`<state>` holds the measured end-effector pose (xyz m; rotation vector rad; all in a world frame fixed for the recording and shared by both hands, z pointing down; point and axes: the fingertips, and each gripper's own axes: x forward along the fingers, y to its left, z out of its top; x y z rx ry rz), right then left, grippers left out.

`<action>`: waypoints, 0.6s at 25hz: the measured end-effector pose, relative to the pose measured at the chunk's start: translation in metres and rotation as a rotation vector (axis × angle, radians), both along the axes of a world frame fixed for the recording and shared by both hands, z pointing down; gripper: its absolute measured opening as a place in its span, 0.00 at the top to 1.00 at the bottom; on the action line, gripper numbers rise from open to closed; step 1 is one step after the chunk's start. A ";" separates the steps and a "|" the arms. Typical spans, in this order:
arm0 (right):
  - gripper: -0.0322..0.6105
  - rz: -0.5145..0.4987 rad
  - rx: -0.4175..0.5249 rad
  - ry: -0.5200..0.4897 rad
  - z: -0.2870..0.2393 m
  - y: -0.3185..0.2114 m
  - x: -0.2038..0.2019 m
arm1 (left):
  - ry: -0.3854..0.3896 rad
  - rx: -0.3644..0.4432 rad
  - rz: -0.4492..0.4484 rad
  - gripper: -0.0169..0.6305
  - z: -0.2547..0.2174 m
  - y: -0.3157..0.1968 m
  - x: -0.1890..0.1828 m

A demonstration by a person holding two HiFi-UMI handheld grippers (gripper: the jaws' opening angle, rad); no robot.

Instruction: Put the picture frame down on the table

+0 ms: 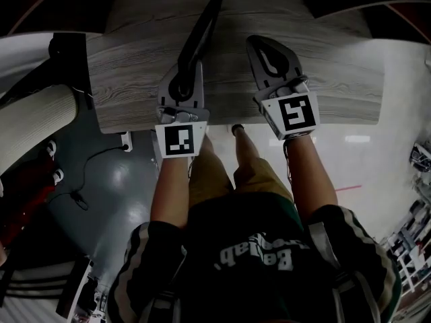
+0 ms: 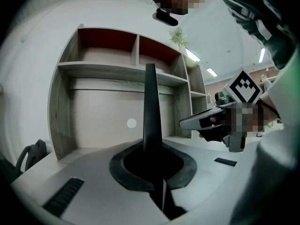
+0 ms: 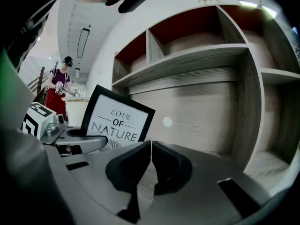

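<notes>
Ok, head view first. The table (image 1: 323, 79) is grey wood grain, matte, with a rounded corner at lower left. My left gripper (image 1: 183, 79) clamps the picture frame (image 1: 204, 32). From here the frame is edge-on, a thin black bar leaning up and to the right over the tabletop. I can't tell if its lower edge touches the wood, because the gripper body covers it. My right gripper (image 1: 261, 46) sits just beside it, with a grey shell and black loop-shaped jaws.

Left gripper view: my left gripper (image 2: 152, 165) has its black rubber jaws pinching the picture frame (image 2: 151, 102). The frame shows as a narrow dark slab standing upright, and no print is visible from this side. Behind it is a shelf unit (image 2: 103, 69) of pale wood grain with red back panels in the top bays. A plant (image 2: 178, 36) sprig sits on top. The right gripper (image 2: 190, 122) is off to the side, partly under a mosaic patch.

Right gripper view: my right gripper (image 3: 151, 158) has its jaws pressed together with nothing between them. The picture frame (image 3: 119, 118) faces this camera. It has a black border and a white sheet reading "LOVE OF NATURE", and it is tilted. Its bottom is cut off by my shell and by the left gripper (image 3: 91, 142). The shelf unit (image 3: 211, 78) fills the right side. A person (image 3: 62, 86) stands far behind, small and blurry.
</notes>
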<state>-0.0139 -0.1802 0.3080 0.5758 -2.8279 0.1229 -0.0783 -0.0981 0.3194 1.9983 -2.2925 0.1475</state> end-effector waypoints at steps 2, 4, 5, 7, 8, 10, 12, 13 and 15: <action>0.89 -0.001 -0.013 0.004 -0.002 0.002 0.000 | 0.011 -0.003 -0.010 0.93 -0.001 0.004 0.003; 0.89 -0.004 -0.020 0.002 -0.001 0.003 0.000 | 0.018 -0.022 -0.015 0.93 0.004 0.007 0.004; 0.89 -0.006 -0.022 0.001 0.000 0.003 -0.001 | 0.018 -0.036 -0.016 0.93 0.009 0.007 0.004; 0.89 -0.011 -0.028 0.003 0.003 0.005 -0.001 | 0.024 -0.065 -0.019 0.93 0.020 0.007 0.005; 0.89 -0.014 -0.031 0.005 0.005 0.006 -0.001 | 0.026 -0.075 -0.022 0.93 0.024 0.008 0.005; 0.89 -0.019 -0.035 0.012 0.009 0.007 -0.001 | 0.025 -0.084 -0.026 0.93 0.029 0.008 0.006; 0.89 -0.021 -0.036 0.019 0.013 0.008 -0.002 | 0.028 -0.086 -0.031 0.93 0.030 0.007 0.005; 0.89 -0.020 -0.039 0.020 0.015 0.008 -0.002 | 0.031 -0.084 -0.034 0.93 0.030 0.006 0.004; 0.89 -0.017 -0.047 0.021 0.018 0.008 -0.001 | 0.033 -0.076 -0.035 0.93 0.031 0.005 0.002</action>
